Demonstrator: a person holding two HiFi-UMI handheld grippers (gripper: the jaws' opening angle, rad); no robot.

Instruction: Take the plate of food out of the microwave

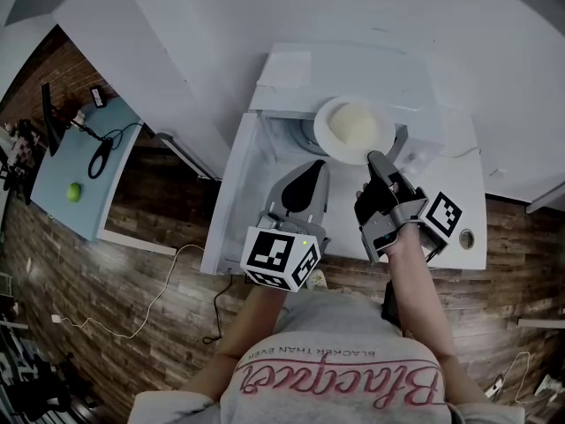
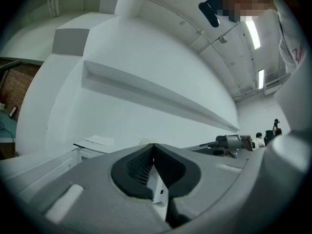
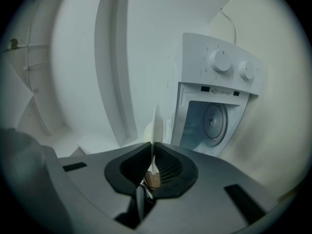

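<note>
White plate of food (image 1: 323, 132) pinched at rim by right hand-held gripper (image 1: 378, 159), near microwave (image 1: 287, 71); left hand-held gripper (image 1: 314, 168) closed, empty.

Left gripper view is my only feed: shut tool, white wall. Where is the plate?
Observer: The right tool is shut on the plate by its rim, edge-on to its own camera.
Operator: Is food on it?
Observer: Yes, the head view shows pale food heaped at its middle.
Operator: Inside the microwave?
Observer: No, the right gripper view shows the microwave standing open to the plate's right, with the plate outside it.
</note>
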